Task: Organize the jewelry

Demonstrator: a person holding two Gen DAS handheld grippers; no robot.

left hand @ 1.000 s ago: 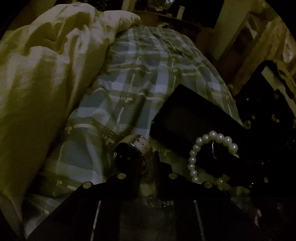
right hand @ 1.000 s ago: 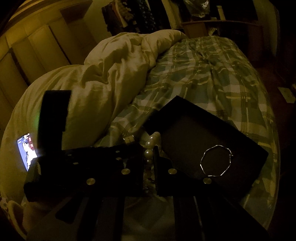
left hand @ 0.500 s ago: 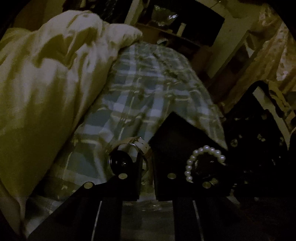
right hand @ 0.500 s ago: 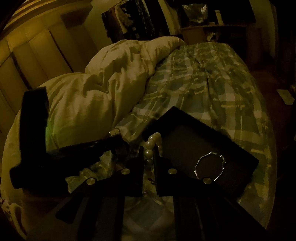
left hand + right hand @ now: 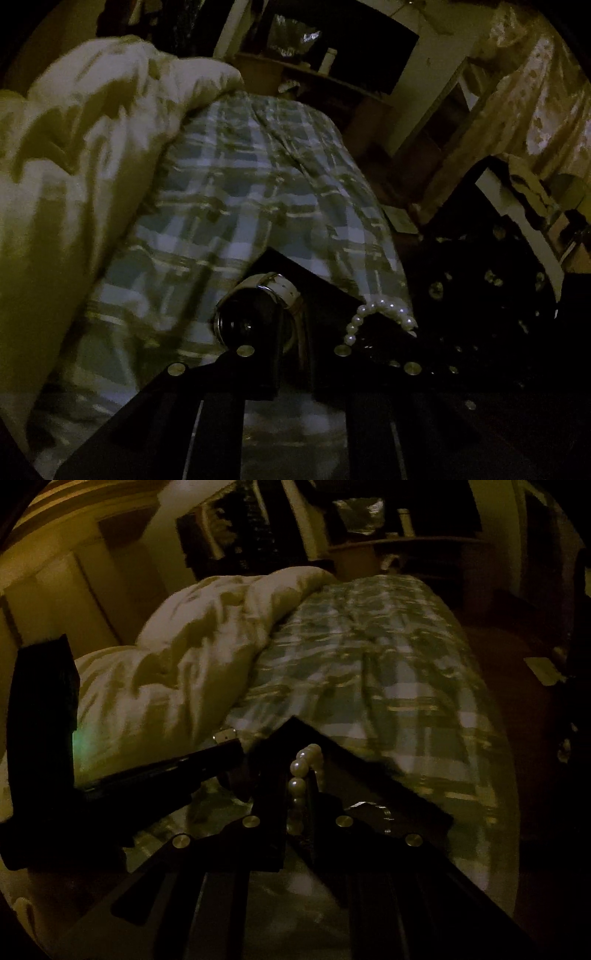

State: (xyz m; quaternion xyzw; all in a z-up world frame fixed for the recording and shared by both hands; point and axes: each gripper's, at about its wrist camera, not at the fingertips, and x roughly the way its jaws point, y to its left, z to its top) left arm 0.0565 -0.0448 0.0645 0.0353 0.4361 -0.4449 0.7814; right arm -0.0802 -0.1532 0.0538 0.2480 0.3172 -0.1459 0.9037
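silver bangle (image 5: 373,812): mostly hidden by tool | plaid bedspread (image 5: 388,664): blurred

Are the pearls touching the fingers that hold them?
Touching. The right wrist view shows the pearls pinched between the right gripper's two dark fingers, with beads pressed against both.

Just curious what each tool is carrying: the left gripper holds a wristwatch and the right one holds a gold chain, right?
Not quite. The left gripper does hold the wristwatch, but the right gripper holds a pearl bracelet, not a gold chain; the right wrist view shows it.
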